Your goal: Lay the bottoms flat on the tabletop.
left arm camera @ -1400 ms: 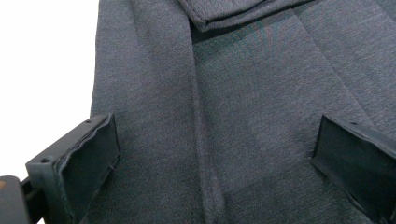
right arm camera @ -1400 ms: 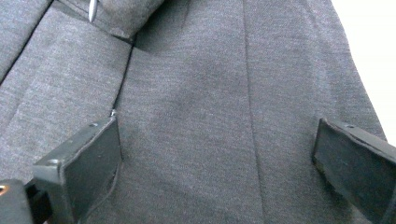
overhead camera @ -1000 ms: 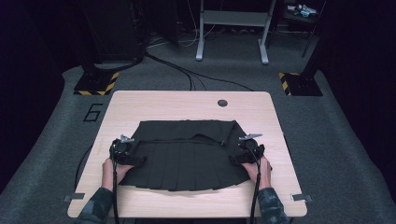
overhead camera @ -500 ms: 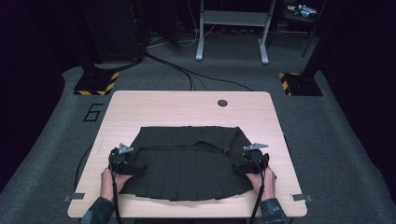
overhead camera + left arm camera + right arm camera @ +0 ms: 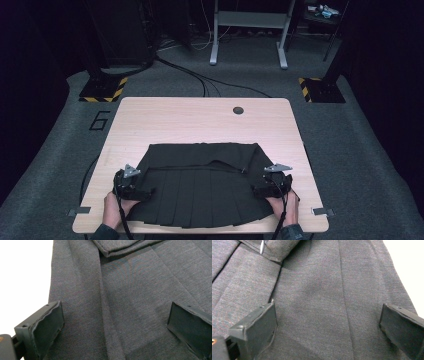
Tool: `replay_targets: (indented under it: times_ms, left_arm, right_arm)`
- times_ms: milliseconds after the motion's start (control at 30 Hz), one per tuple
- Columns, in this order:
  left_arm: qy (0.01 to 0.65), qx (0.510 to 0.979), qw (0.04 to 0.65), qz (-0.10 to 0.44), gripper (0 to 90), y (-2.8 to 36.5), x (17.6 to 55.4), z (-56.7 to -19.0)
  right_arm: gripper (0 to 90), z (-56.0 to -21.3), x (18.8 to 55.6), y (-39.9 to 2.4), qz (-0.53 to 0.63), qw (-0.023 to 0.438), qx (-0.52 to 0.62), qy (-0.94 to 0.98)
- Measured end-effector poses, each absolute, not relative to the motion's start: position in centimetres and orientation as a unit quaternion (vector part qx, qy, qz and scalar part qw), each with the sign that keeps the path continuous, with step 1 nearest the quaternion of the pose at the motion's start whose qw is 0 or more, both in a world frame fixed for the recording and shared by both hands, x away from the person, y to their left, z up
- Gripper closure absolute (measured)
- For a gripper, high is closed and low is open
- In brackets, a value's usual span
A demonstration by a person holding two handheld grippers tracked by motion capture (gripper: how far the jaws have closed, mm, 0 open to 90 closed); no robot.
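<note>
Two spread grippers flank dark, pleated woven skirt (image 5: 200,187).

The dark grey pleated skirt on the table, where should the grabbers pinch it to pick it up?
Probably at its two side edges. The dark grey pleated skirt lies flat on the light wooden table, so the thin side edges are what jaws can close over. The left gripper comes from the left, the right gripper from the right; both are open there.

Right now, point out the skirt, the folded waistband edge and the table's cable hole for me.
skirt (image 5: 200,192), high view, on its pleated middle.
folded waistband edge (image 5: 117,247), left gripper view, on the doubled fabric near the top.
cable hole (image 5: 238,110), high view, on the dark round opening.
</note>
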State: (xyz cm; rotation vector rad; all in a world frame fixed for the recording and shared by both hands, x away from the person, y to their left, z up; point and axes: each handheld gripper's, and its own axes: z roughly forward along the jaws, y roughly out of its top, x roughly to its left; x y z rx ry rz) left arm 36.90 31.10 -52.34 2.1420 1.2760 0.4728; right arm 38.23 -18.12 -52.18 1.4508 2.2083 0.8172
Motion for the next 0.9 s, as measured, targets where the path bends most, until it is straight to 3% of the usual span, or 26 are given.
replay_targets:
  times_ms: [233, 467, 567, 667, 900]
  left_arm:
    - [0.483, 0.796, 0.311, 0.19, 3.3, 30.4, 38.0, -50.4]
    - [0.471, 0.803, 0.307, 0.197, 17.3, 29.0, 41.0, -49.2]
    - [0.477, 0.803, 0.301, 0.193, 26.0, 28.7, 42.0, -49.9]
    - [0.482, 0.801, 0.298, 0.194, 37.3, 28.6, 42.5, -50.7]
    - [0.47, 0.803, 0.307, 0.199, 67.9, 28.8, 42.2, -51.2]
  right_arm:
    - [8.2, -50.6, 39.0, -17.0, 0.295, 0.194, 0.5, 0.791]
    - [25.7, -48.4, 41.1, -13.4, 0.307, 0.219, 0.467, 0.8]
    - [31.3, -49.1, 42.4, -12.3, 0.293, 0.211, 0.464, 0.809]
    - [42.5, -50.1, 43.0, -12.0, 0.279, 0.209, 0.469, 0.811]
    - [62.0, -50.5, 42.7, -12.9, 0.291, 0.195, 0.474, 0.808]
